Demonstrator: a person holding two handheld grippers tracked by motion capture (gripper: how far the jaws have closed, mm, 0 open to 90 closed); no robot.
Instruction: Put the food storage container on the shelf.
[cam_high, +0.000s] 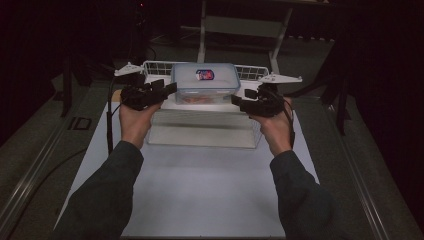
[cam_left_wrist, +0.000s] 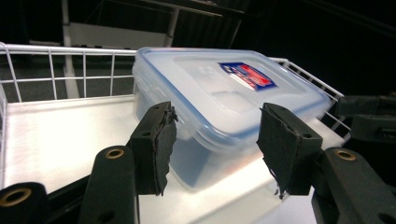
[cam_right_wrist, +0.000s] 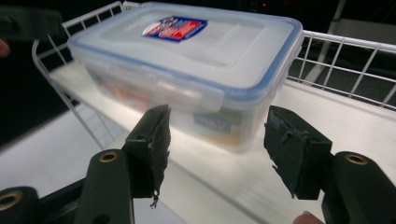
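High view: box (cam_high: 205, 82) contents murky between both gaping hand-held grippers (cam_high: 170, 90) (cam_high: 236, 101).

There is one clear plastic food box (cam_high: 205, 82) with a blue-rimmed lid, bearing one red and blue label (cam_high: 205, 75), and it sits on one white wire rack (cam_high: 155, 66). Two grippers are present, the left gripper (cam_high: 172, 89) and the right gripper (cam_high: 234, 100), each with two black jaws and each held by one hand. One white counter (cam_high: 200, 185) carries it all.
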